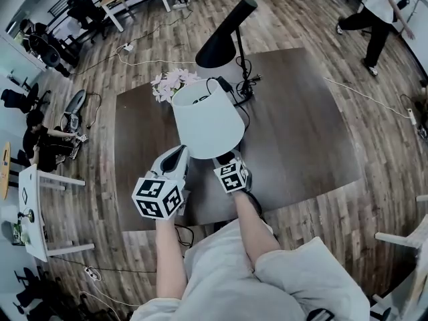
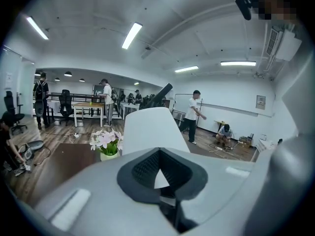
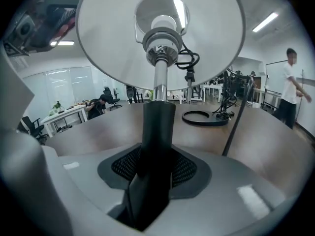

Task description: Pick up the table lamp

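Note:
The table lamp has a white cone shade [image 1: 207, 122] on a chrome neck and a dark stem [image 3: 157, 127]. My right gripper [image 1: 229, 160] sits under the shade's near edge and is shut on that stem; in the right gripper view the stem rises straight out of the right gripper [image 3: 153, 168] to the shade [image 3: 113, 43] overhead. The lamp's base is hidden. My left gripper [image 1: 178, 155] is just left of the shade's lower rim. In the left gripper view the left gripper [image 2: 162, 173] is shut on nothing, with the shade [image 2: 147, 129] right behind it.
A dark brown table [image 1: 301, 132] carries a black desk lamp [image 1: 227, 32] with a ring base [image 3: 204, 117] and cord, and a small pot of pink flowers [image 1: 170, 82] behind the shade. A person [image 1: 374, 15] walks at the far right. A white side table [image 1: 33, 212] stands left.

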Motion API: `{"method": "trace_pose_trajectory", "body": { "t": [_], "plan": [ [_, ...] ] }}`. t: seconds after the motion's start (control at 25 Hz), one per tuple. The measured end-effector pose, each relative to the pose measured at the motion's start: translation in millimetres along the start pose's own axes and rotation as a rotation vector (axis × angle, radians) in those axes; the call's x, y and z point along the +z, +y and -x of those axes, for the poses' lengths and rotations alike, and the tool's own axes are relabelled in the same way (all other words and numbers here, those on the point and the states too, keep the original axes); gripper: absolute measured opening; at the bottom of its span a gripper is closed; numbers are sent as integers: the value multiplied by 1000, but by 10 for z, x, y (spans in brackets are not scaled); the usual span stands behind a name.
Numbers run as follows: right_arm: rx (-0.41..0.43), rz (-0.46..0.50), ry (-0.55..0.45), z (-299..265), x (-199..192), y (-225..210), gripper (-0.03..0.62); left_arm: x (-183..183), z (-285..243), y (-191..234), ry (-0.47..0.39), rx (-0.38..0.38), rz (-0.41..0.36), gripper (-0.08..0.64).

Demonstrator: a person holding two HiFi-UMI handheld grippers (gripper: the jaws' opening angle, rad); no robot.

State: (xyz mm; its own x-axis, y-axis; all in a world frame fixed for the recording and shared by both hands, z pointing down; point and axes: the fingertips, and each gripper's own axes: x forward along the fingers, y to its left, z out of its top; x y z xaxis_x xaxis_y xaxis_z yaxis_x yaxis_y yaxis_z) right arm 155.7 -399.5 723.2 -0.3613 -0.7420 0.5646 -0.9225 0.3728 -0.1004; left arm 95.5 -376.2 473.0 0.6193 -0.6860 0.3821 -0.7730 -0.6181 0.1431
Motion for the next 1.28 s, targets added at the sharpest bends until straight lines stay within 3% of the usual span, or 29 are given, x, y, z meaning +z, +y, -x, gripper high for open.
{"method": "trace_pose_trajectory", "body": {
  "t": [0.28, 0.64, 1.28],
  "plan": [
    [32, 22, -8, 113, 111, -9, 195, -168, 87, 46, 12, 50, 57, 0],
    [71, 93, -22, 336, 527, 78, 196, -277, 306, 132, 24, 116, 106, 0],
    [185, 64, -24, 427, 804, 650, 196, -897, 665, 616, 92, 209, 210, 0]
  ]
}}
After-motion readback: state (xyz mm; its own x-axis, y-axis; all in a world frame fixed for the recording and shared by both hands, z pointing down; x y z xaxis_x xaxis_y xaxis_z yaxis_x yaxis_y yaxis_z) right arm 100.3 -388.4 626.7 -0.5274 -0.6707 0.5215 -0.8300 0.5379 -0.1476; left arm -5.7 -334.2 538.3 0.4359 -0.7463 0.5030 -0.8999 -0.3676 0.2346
